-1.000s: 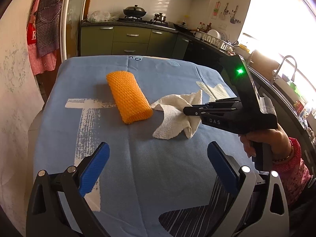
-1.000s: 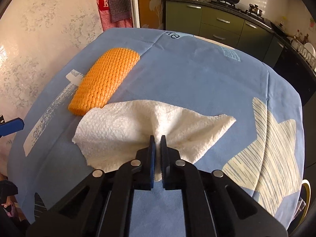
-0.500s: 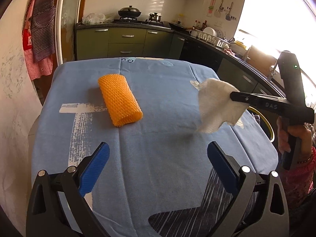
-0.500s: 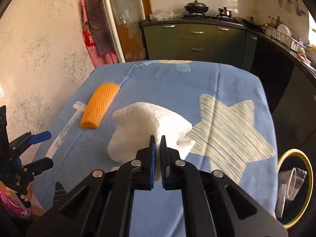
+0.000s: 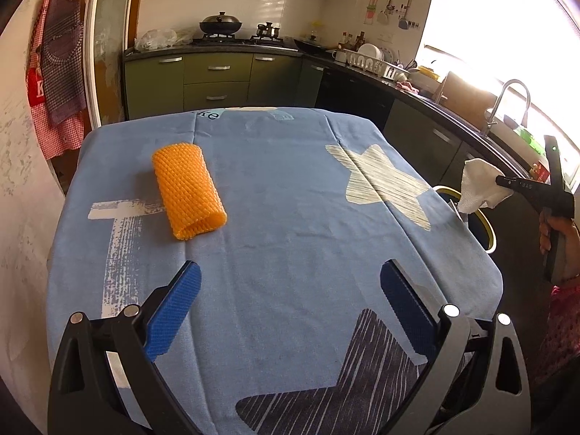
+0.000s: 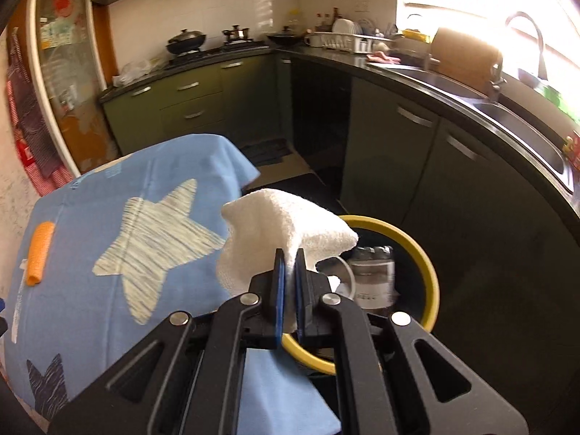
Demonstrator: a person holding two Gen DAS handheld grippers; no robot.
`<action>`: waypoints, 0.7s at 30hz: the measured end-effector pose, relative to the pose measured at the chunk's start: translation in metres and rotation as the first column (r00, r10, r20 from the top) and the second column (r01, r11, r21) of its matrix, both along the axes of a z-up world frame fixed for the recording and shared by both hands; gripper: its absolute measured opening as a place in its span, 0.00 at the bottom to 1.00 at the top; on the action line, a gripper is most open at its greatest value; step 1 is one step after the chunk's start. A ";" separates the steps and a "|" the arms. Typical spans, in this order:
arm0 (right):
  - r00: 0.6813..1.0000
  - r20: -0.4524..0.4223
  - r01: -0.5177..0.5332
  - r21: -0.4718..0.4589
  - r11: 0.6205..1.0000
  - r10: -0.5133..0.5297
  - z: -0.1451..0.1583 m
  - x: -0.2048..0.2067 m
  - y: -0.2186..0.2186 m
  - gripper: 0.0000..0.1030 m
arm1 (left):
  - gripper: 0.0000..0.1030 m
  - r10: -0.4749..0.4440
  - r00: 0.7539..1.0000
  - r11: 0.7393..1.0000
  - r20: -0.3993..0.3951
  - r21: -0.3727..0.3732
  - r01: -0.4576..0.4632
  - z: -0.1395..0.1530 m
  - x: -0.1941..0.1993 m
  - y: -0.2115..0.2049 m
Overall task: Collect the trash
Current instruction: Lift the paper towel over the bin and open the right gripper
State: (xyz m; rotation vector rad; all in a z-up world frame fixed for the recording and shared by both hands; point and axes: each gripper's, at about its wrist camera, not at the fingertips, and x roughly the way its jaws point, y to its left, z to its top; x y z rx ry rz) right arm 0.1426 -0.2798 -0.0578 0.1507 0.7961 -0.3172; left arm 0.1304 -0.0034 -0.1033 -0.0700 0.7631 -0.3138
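My right gripper [image 6: 289,264] is shut on a white paper towel [image 6: 279,232] and holds it in the air beside the table's right edge, over the yellow-rimmed trash bin [image 6: 429,279]. The bin holds a clear plastic cup [image 6: 373,275]. In the left wrist view the towel [image 5: 476,190] hangs from the right gripper [image 5: 502,181] above the bin [image 5: 489,233]. An orange foam net sleeve [image 5: 186,190] lies on the blue tablecloth [image 5: 275,224], far left; it also shows in the right wrist view [image 6: 40,252]. My left gripper [image 5: 286,301] is open and empty above the table's near edge.
Green kitchen cabinets [image 5: 217,79] with a stove stand behind the table. A dark counter with a sink and tap [image 5: 507,101] runs along the right. A wall [image 5: 18,181] is close on the left, with aprons [image 5: 54,72] hanging.
My right gripper lifted the paper towel off the table and carried it right, past the table edge to above the bin. The left gripper stayed open and barely moved.
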 end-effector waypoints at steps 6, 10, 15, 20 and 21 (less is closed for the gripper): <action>0.991 -0.049 0.128 -0.012 0.992 -0.128 -0.029 -0.014 -0.041 0.06 | 0.95 -0.020 1.000 1.000 -0.001 0.019 0.020 0.003 0.003 -0.013; 0.980 -0.110 0.170 0.007 0.985 -0.168 -0.055 -0.010 -0.062 0.31 | 0.95 -0.032 0.999 0.999 -0.009 0.023 0.032 0.002 0.006 -0.019; 0.981 -0.052 0.191 0.055 0.980 -0.188 -0.052 -0.024 -0.069 0.45 | 0.95 -0.039 0.999 0.999 -0.013 0.030 0.039 0.002 0.007 -0.025; 0.990 -0.009 0.143 0.077 0.987 -0.143 -0.040 -0.033 -0.053 0.49 | 0.95 -0.036 0.999 0.999 -0.021 0.028 0.036 0.002 0.011 -0.028; 0.991 -0.002 0.131 0.080 0.988 -0.131 -0.038 -0.034 -0.048 0.50 | 0.95 -0.033 0.999 0.999 -0.025 0.027 0.034 0.002 0.013 -0.028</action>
